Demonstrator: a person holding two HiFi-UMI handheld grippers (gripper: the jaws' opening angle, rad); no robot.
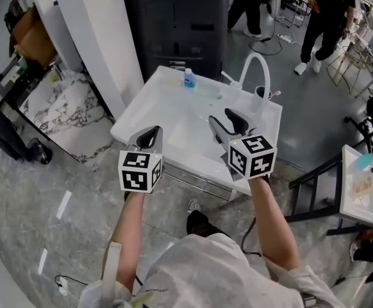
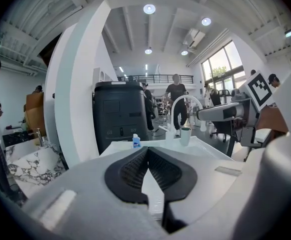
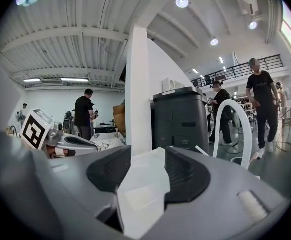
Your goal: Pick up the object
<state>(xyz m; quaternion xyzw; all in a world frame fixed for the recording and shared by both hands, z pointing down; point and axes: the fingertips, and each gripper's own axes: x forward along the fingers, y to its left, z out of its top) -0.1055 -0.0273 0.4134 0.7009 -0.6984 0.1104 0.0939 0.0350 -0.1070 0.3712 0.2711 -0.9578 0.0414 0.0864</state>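
Where it stands, bottle [image 1: 188,77] upright

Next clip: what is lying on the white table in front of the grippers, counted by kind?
Blue bottle: 1
Cup: 1
White arched tube: 1
Thin white stick: 1
Total: 4

The tabletop [image 1: 141,117] stands straight before you. A small bottle [image 1: 189,77] sits at its far edge. To the right of that, near the far right corner, a cup [image 1: 261,95] stands under an arched tube [image 1: 254,63]. Behind the tabletop is a cabinet [image 1: 174,24], with a pillar [image 1: 90,37] to its left. Your left gripper [image 1: 153,133] is over the near left edge, and your right gripper [image 1: 222,117] is over the tabletop further right. A second tabletop [image 1: 359,185] stands well apart on the right.
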